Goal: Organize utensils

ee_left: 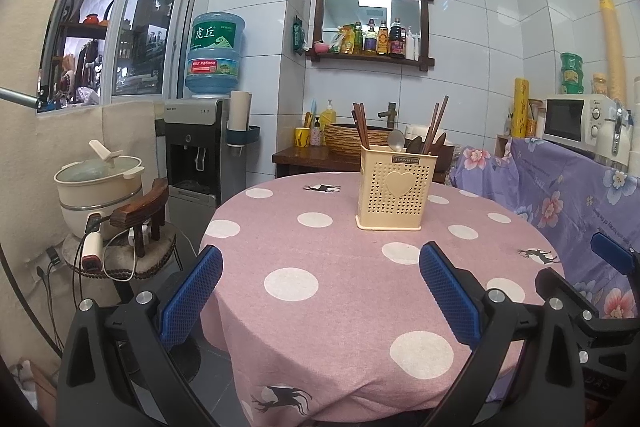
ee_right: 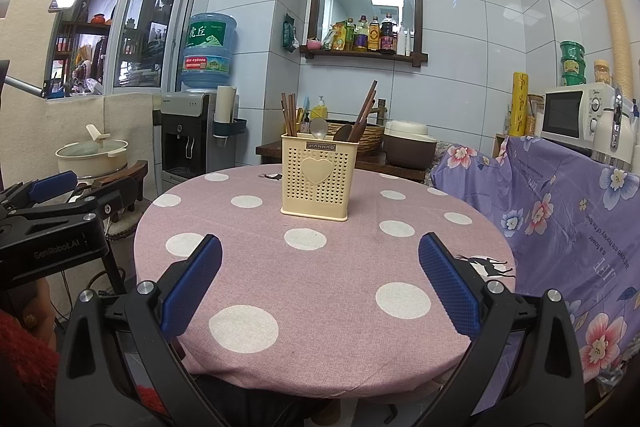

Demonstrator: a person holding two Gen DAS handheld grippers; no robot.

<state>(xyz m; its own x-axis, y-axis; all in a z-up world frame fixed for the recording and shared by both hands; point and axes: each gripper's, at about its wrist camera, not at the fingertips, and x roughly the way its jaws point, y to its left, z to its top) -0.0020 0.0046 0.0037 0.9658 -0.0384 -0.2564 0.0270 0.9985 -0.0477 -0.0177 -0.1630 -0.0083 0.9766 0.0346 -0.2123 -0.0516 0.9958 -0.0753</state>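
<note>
A cream perforated utensil holder (ee_left: 394, 189) with a heart on its front stands upright at the far side of the round pink polka-dot table (ee_left: 340, 291). It holds brown chopsticks (ee_left: 360, 125), a metal spoon (ee_left: 396, 140) and dark wooden spoons (ee_left: 414, 146). The holder also shows in the right wrist view (ee_right: 316, 179). My left gripper (ee_left: 320, 263) is open and empty above the table's near left edge. My right gripper (ee_right: 320, 255) is open and empty above the table's near edge. Both are well short of the holder. The left gripper's body (ee_right: 52, 223) shows at the left of the right wrist view.
A water dispenser (ee_left: 204, 147) and a stool with a cream pot (ee_left: 100, 187) stand left of the table. A surface draped in purple floral cloth (ee_left: 560, 195) with a microwave (ee_left: 576, 123) lies to the right. A wooden counter with a basket (ee_left: 352, 139) is behind.
</note>
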